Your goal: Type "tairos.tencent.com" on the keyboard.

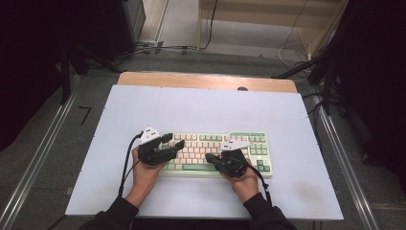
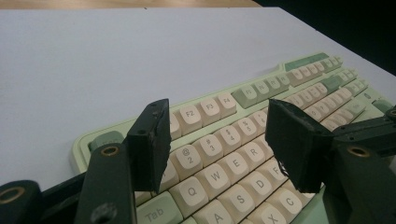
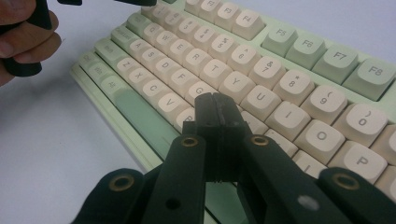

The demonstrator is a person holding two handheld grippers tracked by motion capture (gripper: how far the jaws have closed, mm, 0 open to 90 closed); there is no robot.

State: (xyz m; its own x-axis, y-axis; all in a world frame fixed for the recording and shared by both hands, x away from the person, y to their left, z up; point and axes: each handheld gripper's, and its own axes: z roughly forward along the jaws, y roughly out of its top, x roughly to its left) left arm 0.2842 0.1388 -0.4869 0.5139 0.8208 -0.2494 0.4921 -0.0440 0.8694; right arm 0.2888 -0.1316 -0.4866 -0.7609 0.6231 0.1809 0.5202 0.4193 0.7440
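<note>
Grippers poised over a mint-and-cream keyboard on the tabletop.

High view: the keyboard (image 1: pixel 218 153) lies on the white tabletop (image 1: pixel 201 108), nearer its near edge than its far edge and a little toward the right edge; the left gripper (image 1: pixel 173 141) hangs over the keyboard's left end with its jaws standing apart, and the right gripper (image 1: pixel 209 157) sits over the lower middle keys, jaws pressed together. Left gripper view: the left gripper (image 2: pixel 217 144) holds its jaws wide with nothing between them, above the number and letter rows of the keyboard (image 2: pixel 243 140) around 2, 3, W and E. Right gripper view: the right gripper (image 3: pixel 217 116) has its jaws fully closed on nothing, tips just over the keyboard (image 3: pixel 243 70) near G and H; the left hand (image 3: pixel 23 39) shows at the upper left.
</note>
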